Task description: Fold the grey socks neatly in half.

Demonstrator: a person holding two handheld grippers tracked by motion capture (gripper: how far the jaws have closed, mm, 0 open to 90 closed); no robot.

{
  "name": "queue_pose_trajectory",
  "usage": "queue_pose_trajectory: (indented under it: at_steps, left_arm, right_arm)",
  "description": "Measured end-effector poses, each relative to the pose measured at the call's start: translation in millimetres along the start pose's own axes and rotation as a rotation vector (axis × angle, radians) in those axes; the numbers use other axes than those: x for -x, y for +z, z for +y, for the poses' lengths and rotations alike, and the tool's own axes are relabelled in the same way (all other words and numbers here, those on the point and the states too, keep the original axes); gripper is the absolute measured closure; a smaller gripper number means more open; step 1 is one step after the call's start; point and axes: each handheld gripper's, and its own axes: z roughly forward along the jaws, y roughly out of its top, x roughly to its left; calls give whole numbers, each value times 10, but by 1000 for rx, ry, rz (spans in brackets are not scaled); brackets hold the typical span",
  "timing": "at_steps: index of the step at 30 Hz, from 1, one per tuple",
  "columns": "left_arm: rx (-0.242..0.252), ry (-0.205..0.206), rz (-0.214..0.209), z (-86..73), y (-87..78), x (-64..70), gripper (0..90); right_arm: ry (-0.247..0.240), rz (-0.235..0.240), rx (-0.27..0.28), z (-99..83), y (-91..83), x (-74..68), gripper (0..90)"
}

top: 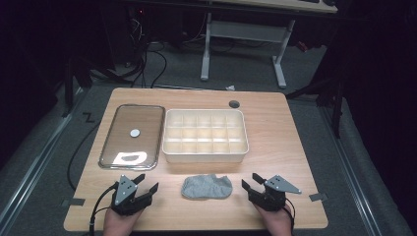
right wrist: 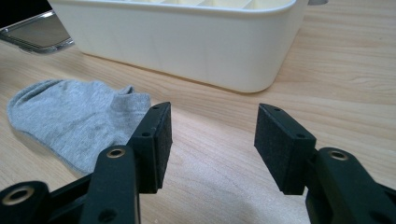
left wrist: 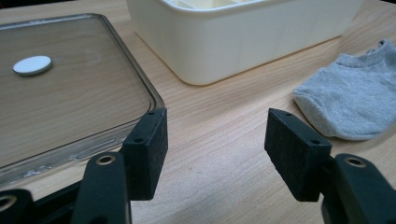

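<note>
Both the left gripper (top: 147, 184) and right gripper (top: 250, 183) rested spread and empty, flanking the grey sock (top: 207, 187) lying before the white divided box (top: 205, 153), so reaching in for it seemingly came next.

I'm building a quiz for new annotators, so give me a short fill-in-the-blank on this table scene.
1. The grey fabric sock lies on the wooden table between the two ____.
2. Both the left gripper and the right gripper have their jaws ____.
3. The clear plastic lid with a small white disc on it lies to the ____ of the cream divided plastic box in the high view.

Missing words: grippers; open; left
</note>
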Motion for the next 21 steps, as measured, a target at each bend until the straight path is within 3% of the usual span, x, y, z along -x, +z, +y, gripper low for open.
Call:
queue_pose_trajectory:
  at_steps: [3,7,13,16,17,20,21]
  left_arm:
    - [-25,-9,-8,-11,35,-1,406]
    - [-73,-65,-35,2,56,0,418]
    - [-67,-40,-61,13,6,134,452]
    - [-57,-44,-75,-10,4,179,456]
    - [-67,-67,-109,-6,46,185,495]
    - [-90,-63,-143,31,121,222,564]
    - [-91,-45,-154,56,162,272,564]
  right_arm:
    - [1,5,-5,13,11,12,468]
    - [19,21,-12,36,18,2,496]
    - [6,58,-26,59,25,-96,580]
    - [32,93,-52,71,77,-213,608]
    - [43,100,-66,89,123,-277,628]
    - [29,96,-93,109,186,-327,643]
    - [19,91,-104,114,209,-343,645]
